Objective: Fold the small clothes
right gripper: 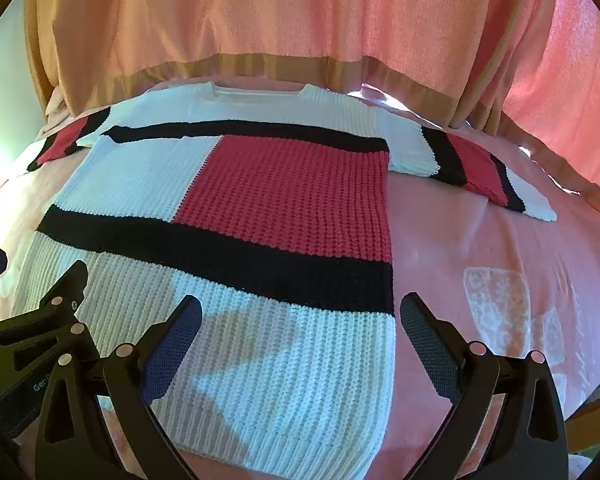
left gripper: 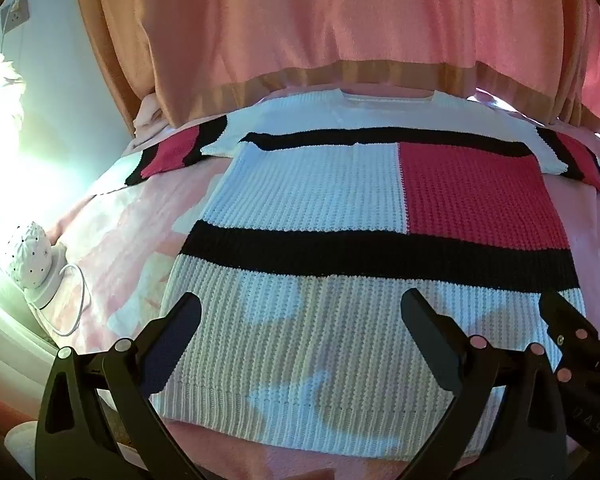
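A knit sweater in white, black and red blocks lies flat on a pink blanket, neckline far, hem near, both sleeves spread sideways. It also shows in the right wrist view. My left gripper is open and empty, hovering over the white hem area. My right gripper is open and empty, above the hem's right part; its right finger is over the blanket beside the sweater's right edge. The right gripper shows at the right edge of the left wrist view; the left gripper shows at the left of the right wrist view.
The pink blanket covers the bed. Peach-pink curtains hang behind the far edge. A white dotted lamp with a cord stands left of the bed, beside a bright window glare.
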